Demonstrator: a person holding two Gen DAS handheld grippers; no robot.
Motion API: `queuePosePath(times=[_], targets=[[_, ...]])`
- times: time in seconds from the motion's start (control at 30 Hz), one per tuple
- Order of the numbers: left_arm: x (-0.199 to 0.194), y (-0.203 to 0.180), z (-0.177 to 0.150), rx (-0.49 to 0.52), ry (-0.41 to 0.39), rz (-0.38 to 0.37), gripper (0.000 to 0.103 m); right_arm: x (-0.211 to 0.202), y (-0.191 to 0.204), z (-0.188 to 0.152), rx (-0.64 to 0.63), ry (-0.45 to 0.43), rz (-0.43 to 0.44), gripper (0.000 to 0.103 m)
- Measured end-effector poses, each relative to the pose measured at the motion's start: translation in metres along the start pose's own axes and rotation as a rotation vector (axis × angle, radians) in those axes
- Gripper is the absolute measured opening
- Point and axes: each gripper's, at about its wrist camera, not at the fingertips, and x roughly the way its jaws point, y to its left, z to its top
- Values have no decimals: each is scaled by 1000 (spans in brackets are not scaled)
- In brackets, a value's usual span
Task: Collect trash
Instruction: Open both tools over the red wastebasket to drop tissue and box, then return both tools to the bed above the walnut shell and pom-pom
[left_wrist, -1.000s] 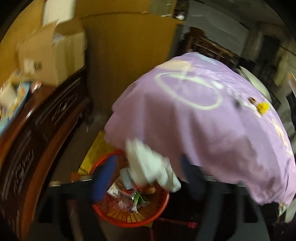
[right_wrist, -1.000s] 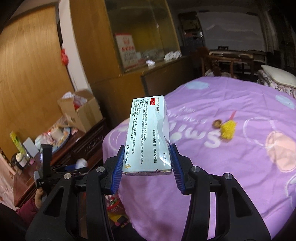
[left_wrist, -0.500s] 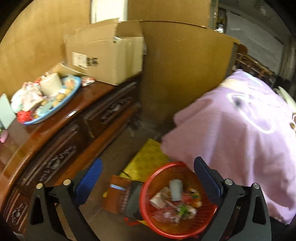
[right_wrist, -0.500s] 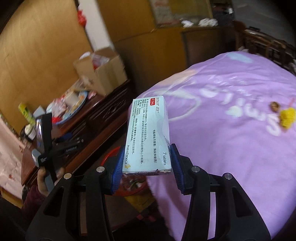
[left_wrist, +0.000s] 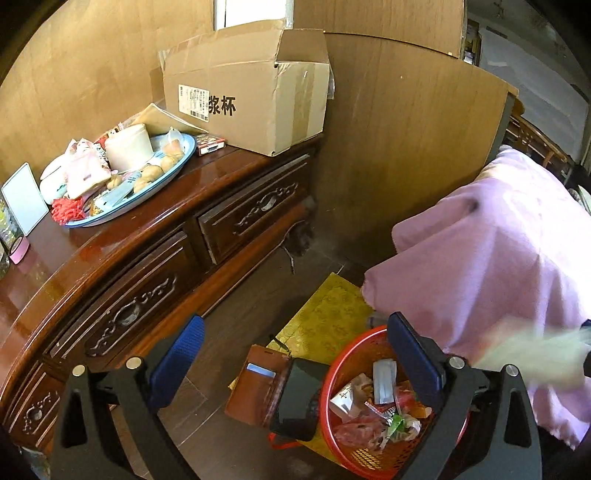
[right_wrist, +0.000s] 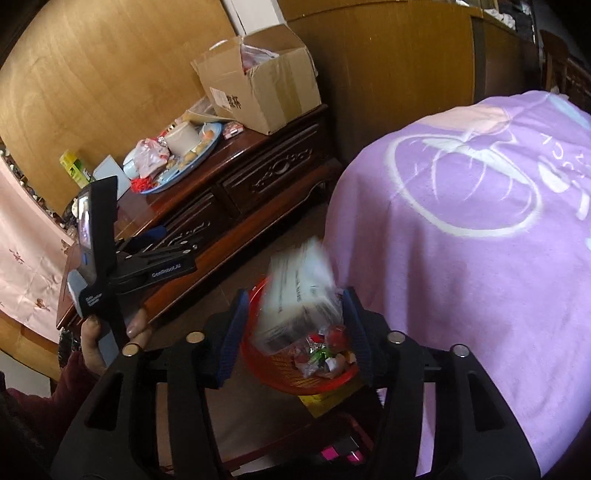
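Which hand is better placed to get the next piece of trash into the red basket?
Right. Its tongs have just been opening around the blurred medicine box, directly above the red basket. The left tongs are wide open and empty.

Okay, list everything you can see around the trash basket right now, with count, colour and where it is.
Trash basket: one, red, on the floor beside the bed, holding wrappers.
Medicine box: one, white and pale blue, blurred, between the right tool's pads above the basket.
Phone wallet case: one, brown, open on the floor left of the basket.
Yellow mat: one, under the basket.
Cardboard box: one, brown, on the wooden cabinet.
Tray: one, blue-rimmed, on the cabinet, piled with snacks.
Bed cover: one, purple.
Left tool: open, empty.
Right tool: jaws have just been opening, box between them.
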Motion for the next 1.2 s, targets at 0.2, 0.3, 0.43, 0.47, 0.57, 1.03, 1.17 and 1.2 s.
queuePosePath(times=[0.2, 0.3, 0.43, 0.47, 0.57, 1.03, 1.17, 1.2], targets=[[-11, -15, 1, 29, -20, -35, 97, -23, -16, -4, 45, -53, -47, 53], [-21, -27, 3, 56, -38, -55, 97, -44, -26, -8, 72, -96, -69, 53], [-45, -50, 6, 108, -86, -89, 97, -75, -36, -18, 95, -161, -99, 53], [-53, -58, 7, 125, -99, -101, 97, -85, -38, -21, 102, -181, -107, 53], [-75, -80, 7, 176, -132, -132, 97, -113, -45, -29, 117, -237, -132, 53], [-174, -207, -16, 476, -319, -188, 97, -237, -89, -87, 199, -509, -238, 58], [-187, -246, -24, 546, -344, -206, 97, -262, -112, -105, 248, -566, -280, 62], [-189, -257, -25, 562, -345, -216, 97, -267, -120, -110, 265, -576, -290, 62]])
